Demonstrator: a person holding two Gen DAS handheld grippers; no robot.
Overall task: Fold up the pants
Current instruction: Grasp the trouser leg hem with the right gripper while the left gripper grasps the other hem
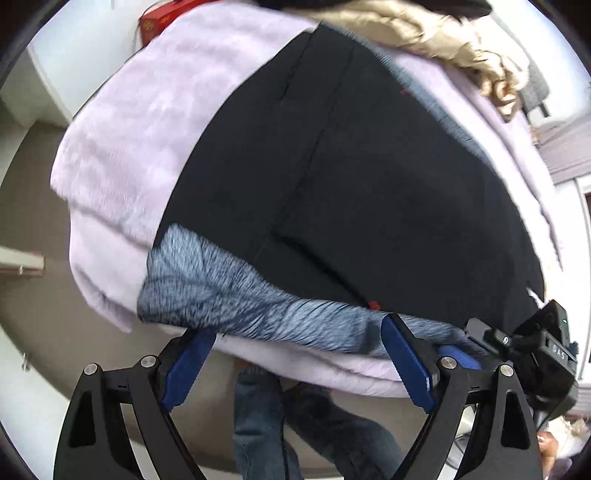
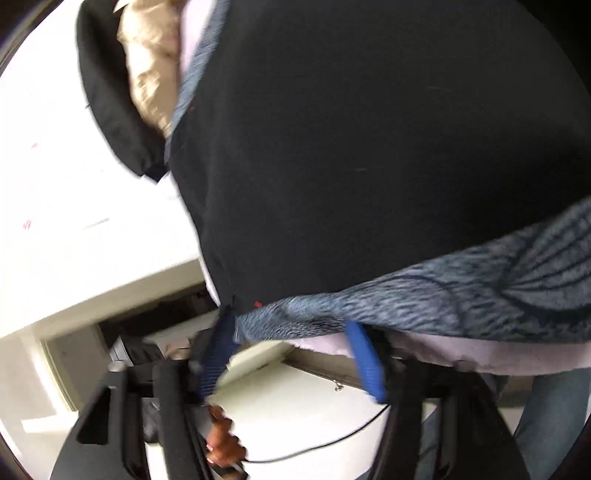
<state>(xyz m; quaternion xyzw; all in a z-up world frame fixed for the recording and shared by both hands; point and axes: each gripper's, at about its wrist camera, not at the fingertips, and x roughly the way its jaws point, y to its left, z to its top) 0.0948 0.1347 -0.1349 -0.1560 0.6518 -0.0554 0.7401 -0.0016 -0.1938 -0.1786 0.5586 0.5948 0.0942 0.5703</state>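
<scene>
The black pants [image 1: 332,177] lie spread flat on a lilac blanket [image 1: 122,155], with a blue-grey fuzzy lining [image 1: 236,295] turned out along the near edge. My left gripper [image 1: 295,354] is open, its blue pads [image 1: 406,362] just below that near edge, nothing between them. The right gripper's body [image 1: 546,343] shows at the pants' right corner. In the right wrist view the pants [image 2: 369,147] fill the frame, the lining [image 2: 443,291] along their near edge. My right gripper [image 2: 291,354] is open at the lining's edge, pads [image 2: 365,358] spread apart.
A beige garment [image 1: 443,33] and a black garment [image 2: 107,92] lie piled at the far end. A red box [image 1: 159,18] sits beyond the blanket. The person's jeans-clad legs [image 1: 295,428] stand below the bed edge. A white surface [image 2: 74,203] lies left, and a cable [image 2: 332,435] hangs below.
</scene>
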